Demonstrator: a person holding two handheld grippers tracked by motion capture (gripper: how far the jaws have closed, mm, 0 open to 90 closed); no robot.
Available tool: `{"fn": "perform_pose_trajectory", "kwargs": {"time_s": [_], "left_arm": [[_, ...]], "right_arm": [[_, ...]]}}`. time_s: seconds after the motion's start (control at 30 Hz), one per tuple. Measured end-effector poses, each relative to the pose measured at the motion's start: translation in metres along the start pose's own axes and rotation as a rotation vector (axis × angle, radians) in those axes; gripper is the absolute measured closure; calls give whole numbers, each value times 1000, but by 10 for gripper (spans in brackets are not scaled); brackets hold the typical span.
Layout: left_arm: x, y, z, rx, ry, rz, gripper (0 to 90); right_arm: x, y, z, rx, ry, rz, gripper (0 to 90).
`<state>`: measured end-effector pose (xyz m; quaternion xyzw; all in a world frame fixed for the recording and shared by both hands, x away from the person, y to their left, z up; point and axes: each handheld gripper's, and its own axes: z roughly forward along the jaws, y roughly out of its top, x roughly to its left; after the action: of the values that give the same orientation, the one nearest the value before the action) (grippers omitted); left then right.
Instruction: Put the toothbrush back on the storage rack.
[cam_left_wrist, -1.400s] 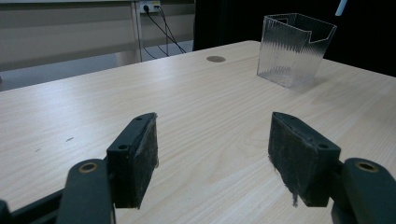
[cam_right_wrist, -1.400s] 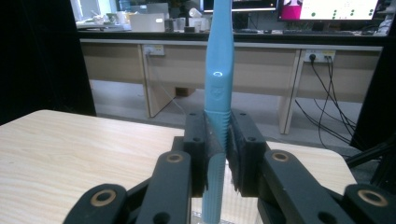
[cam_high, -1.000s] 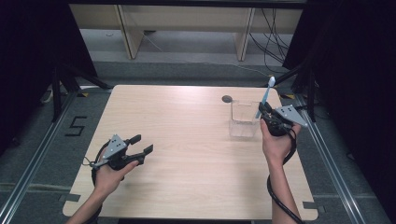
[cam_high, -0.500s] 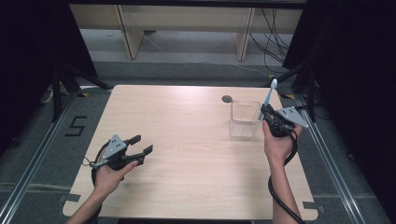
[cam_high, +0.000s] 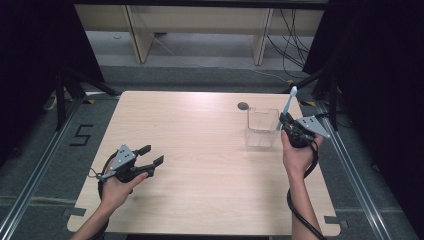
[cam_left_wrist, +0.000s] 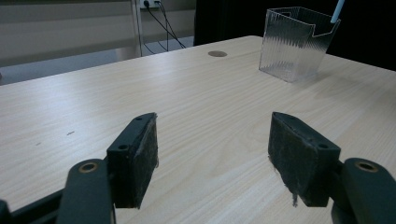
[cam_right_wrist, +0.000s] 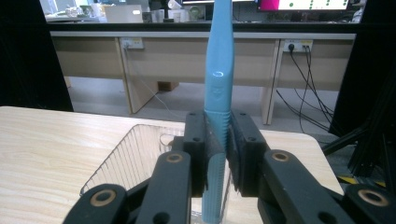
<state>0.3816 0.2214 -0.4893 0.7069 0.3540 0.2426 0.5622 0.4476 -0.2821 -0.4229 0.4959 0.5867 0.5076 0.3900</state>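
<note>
Pale wood-grain tabletop (cam_high: 200, 150) is filling the stage, with a dark floor and a long bench running behind it. Over at the far right side, a clear ribbed plastic cup (cam_high: 261, 127) is standing upright, and that looks like the target.

Now the right gripper (cam_high: 286, 121) is hovering just beside the cup's right rim, and its jaws are pinched tight on a light blue plastic toothbrush (cam_right_wrist: 219, 93). In the right gripper view the black pads are clamping the handle low down, the long end is pointing up and away, and the short lower end is hanging over the cup's open mouth. From the high view the brush is leaning slightly, its pale tip up past the table's far edge.

The left gripper (cam_left_wrist: 212, 154) is idling near the front left of the table, jaws spread wide with nothing between them, bare wood showing through the gap.

So the step in hand, as I'm reading it, is dropping that toothbrush into the cup. To do it well, the hand should be centring the lower end well inside the rim, sinking it straight, and only then easing the pads apart. Whether the lower end is already below the rim is hard to judge from these angles. A light cup like that could be tipping if the brush knocks its wall.
</note>
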Motion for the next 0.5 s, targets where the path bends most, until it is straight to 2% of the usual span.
{"fn": "perform_pose_trajectory", "kwargs": {"time_s": [0.1,0.23,0.27,0.37,0.5], "left_arm": [[0,0,0,0,0,0,325],[1,-1,1,-13,-4,-5,325],[1,-1,1,-12,-4,-5,325],[1,-1,0,0,0,-5,325],[0,-1,0,1,-2,-7,325]], "right_arm": [[-2,-1,1,-1,-1,-24,787],[0,-4,1,2,-2,-4,787],[-2,-5,1,-5,1,-24,787],[0,-7,1,5,0,0,787],[-2,-10,2,12,1,-24,787]]}}
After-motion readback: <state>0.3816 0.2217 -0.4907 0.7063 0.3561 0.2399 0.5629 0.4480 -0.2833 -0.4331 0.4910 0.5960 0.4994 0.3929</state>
